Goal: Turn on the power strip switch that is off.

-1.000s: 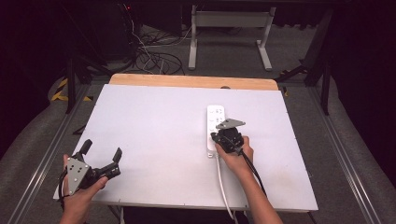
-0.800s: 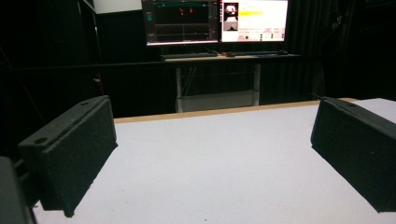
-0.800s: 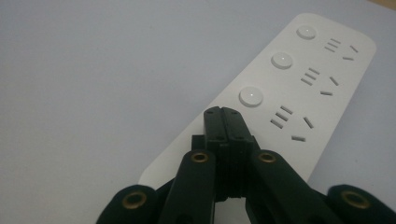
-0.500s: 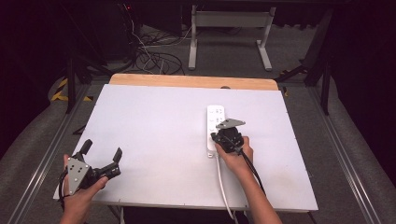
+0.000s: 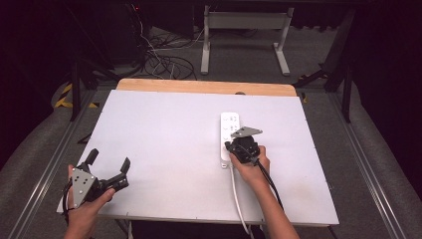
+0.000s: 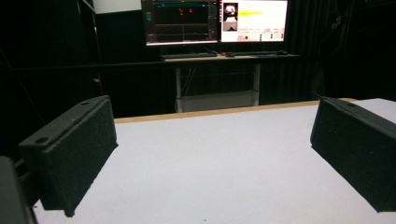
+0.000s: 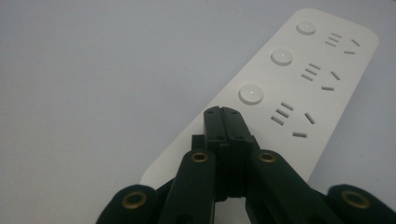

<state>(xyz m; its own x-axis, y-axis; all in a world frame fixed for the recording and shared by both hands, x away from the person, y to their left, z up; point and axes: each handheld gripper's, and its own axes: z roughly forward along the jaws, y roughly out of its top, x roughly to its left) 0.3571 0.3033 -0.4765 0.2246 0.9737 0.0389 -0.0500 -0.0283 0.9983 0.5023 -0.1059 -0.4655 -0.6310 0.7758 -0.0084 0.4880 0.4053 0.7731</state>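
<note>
Power strip, white with 3 round buttons, lies right of centre on my white table, its cord running back to the near edge. At the near left corner my left gripper hovers with jaws spread wide; its own view shows monitors beyond the table. My right gripper has jaws pressed together, tips over the strip just short of its nearest button.
</note>
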